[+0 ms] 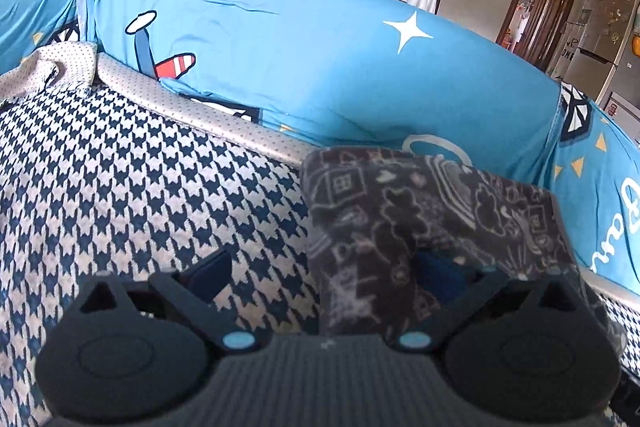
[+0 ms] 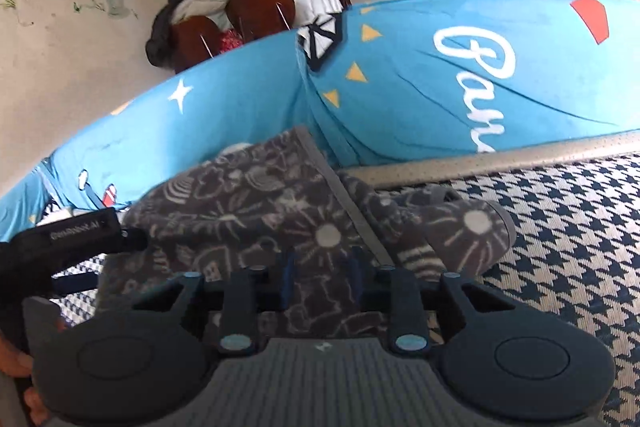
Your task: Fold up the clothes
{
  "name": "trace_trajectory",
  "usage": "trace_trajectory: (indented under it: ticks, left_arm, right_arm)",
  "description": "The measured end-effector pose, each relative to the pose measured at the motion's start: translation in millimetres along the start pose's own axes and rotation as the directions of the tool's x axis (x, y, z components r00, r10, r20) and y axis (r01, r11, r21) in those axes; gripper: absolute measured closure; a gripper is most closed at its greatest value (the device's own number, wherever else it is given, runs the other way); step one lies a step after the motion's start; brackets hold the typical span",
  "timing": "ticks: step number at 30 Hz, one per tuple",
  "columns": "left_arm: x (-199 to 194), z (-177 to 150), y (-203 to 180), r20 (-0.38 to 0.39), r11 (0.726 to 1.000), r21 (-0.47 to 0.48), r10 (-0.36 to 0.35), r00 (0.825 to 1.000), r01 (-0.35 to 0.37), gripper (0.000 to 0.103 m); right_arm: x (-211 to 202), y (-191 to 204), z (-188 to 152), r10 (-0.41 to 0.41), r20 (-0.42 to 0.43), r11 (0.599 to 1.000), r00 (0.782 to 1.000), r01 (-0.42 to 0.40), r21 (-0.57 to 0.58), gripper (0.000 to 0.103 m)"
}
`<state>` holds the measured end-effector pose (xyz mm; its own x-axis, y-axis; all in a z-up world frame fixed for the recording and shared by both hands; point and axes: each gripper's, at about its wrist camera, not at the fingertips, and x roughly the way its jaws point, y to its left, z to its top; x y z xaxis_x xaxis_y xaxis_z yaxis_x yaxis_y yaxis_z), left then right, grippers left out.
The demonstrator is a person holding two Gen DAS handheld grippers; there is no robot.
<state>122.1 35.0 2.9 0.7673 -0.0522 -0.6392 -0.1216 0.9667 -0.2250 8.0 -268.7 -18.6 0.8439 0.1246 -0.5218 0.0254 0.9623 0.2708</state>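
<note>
Jaws of the left gripper (image 1: 320, 267) stand spread wide, the right-hand one hidden under a fold of the one dark patterned garment (image 1: 432, 219). That garment lies on the houndstooth mat (image 1: 120, 187), just beside the blue cushion (image 1: 320, 67). The right gripper (image 2: 320, 277) points level, jaws pinching the garment's cloth.

Left gripper's right fingers (image 1: 440, 275) hidden behind grey patterned garment (image 1: 420, 211), grip perhaps loose
</note>
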Motion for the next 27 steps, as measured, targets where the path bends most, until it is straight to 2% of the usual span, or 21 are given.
trace_trajectory:
  ticks: [6, 11, 15, 20, 24, 27]
  left_arm:
    - [3.1, -0.8, -1.6, -0.014, 1.0, 0.004, 0.013, 1.0, -0.013, 0.001]
    - [0.4, 2.3, -0.3, -0.025, 1.0, 0.004, 0.006, 1.0, -0.006, 0.001]
    - [-10.2, 10.9, 0.8, -0.013, 0.999, 0.036, 0.002, 1.0, -0.002, 0.003]
    - [-16.3, 13.3, 5.1, -0.004, 0.999, 0.052, 0.013, 1.0, -0.013, 0.003]
    - [-15.7, 13.1, 5.7, -0.007, 0.997, 0.07, 0.012, 1.0, -0.011, 0.003]
    - [-11.0, 12.6, 8.0, -0.018, 0.998, 0.057, 0.009, 1.0, -0.008, 0.003]
  right_arm:
    - [6.0, -7.7, -4.3, 0.005, -0.016, 0.999, 1.0, -0.005, 0.031, 0.082]
    - [-14.3, -3.6, 0.9, -0.011, 0.007, 1.0, 1.0, 0.011, 0.024, 0.081]
    - [-37.2, 11.2, 3.7, 0.101, 0.03, 0.995, 0.994, -0.1, -0.027, 0.08]
    - [-59.3, 37.3, -7.2, 0.257, -0.011, 0.96, 0.966, -0.257, -0.108, 0.08]
    - [-63.3, 55.9, -20.9, 0.332, -0.057, 0.928, 0.941, -0.337, -0.158, 0.08]
    - [-57.4, 64.9, -34.8, 0.332, -0.123, 0.915, 0.935, -0.351, -0.2, 0.08]
